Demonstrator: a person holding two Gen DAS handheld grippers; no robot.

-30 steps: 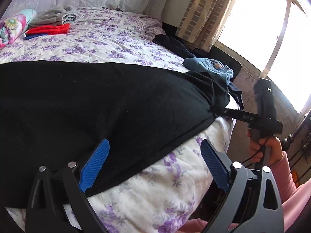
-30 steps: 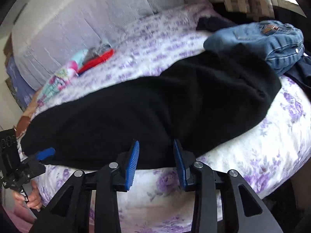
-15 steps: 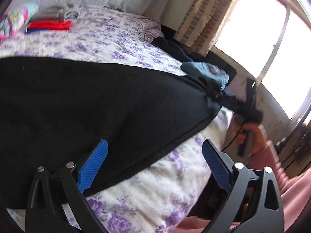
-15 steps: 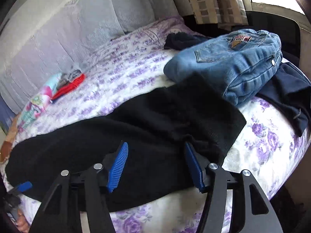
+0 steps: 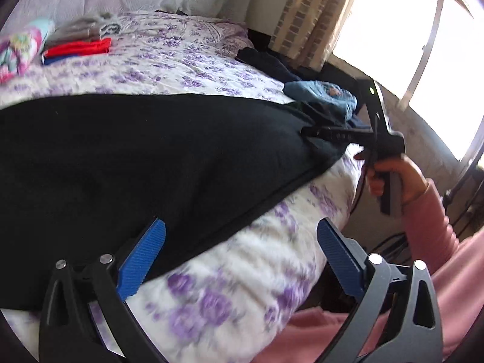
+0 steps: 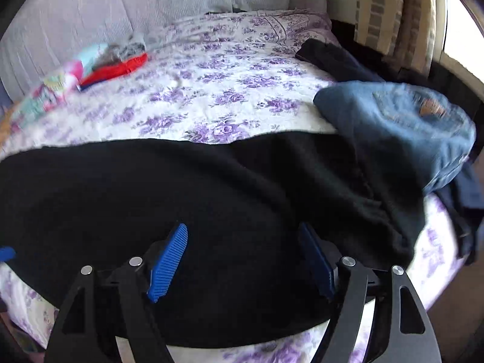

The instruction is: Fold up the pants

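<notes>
Pants (image 5: 136,163) edge nears floral bedspread (image 5: 242,278) edge.

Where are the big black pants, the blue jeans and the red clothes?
Black fabric pants (image 6: 211,199): right wrist view, middle of the spread cloth.
Blue denim jeans (image 6: 393,121): right wrist view, top of the bundle.
Folded red clothes (image 5: 78,49): left wrist view, front edge.

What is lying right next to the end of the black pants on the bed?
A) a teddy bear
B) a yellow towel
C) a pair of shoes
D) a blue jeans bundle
D: in the right wrist view, the blue jeans sit bunched up on the flowery bedspread, against the far right end of the black pants.
</notes>
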